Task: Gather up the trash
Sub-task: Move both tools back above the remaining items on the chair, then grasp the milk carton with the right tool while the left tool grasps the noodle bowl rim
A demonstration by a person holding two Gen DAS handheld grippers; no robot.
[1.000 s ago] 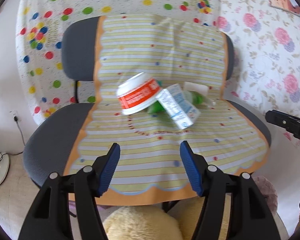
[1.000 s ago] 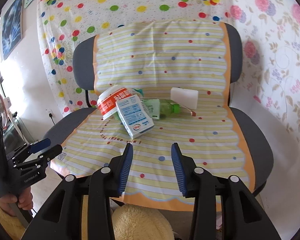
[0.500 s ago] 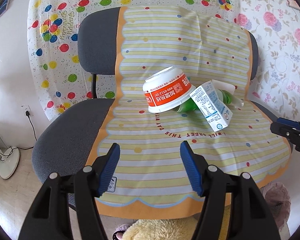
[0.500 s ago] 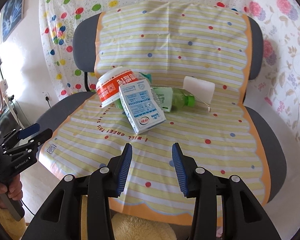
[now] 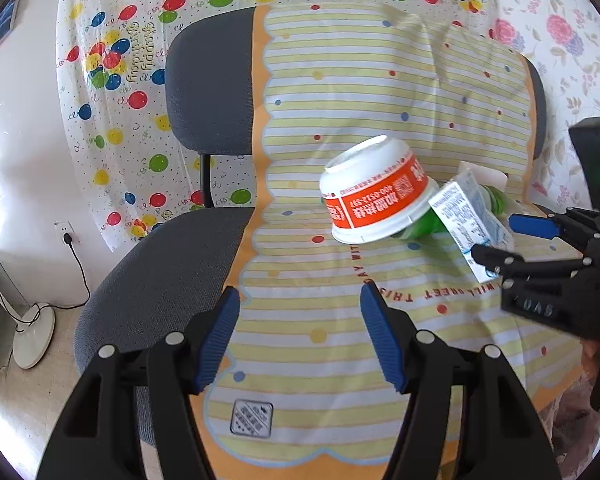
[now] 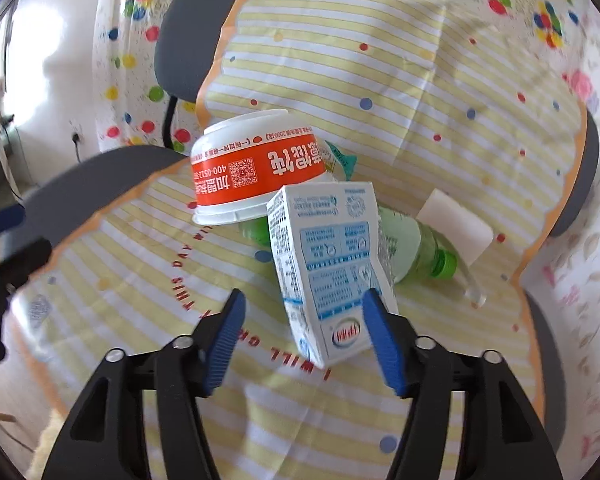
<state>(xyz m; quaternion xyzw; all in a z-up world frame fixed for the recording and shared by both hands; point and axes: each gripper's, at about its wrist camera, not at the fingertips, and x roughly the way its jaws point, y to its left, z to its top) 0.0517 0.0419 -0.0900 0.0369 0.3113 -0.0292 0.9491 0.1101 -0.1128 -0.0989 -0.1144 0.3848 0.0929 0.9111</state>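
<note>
A: Nearest, over the front of the seat? Left gripper (image 5: pixel 300 316), jaws standing wide, nothing between, only the striped cloth (image 5: pixel 340 344) beneath.

B: And the other? Right gripper (image 6: pixel 302 314), jaws just opened wider, spread and pressing on nothing. Milk carton (image 6: pixel 328 268) lying on the seat's middle, near end partly between the blue fingers (image 6: pixel 380 340); touching or just beside, impossible to tell.

A: Behind the carton? Upturned white-and-orange bowl (image 6: pixel 256 168), tilted and propped on a green bottle (image 6: pixel 416 248) that lies on its side, cap toward the seat's right edge.

B: Farther back, near the backrest? A white block (image 6: pixel 456 228), plain in the right wrist view; barely peeking past the carton (image 5: pixel 466 220) in the left.

A: Seen only from the left wrist? A fan base (image 5: pixel 32 336) on the floor left of the chair (image 5: pixel 160 264), and the right gripper (image 5: pixel 500 240) side-on at the carton.

B: Beyond all? Balloon-print sheet (image 5: pixel 140 64) on the wall.
</note>
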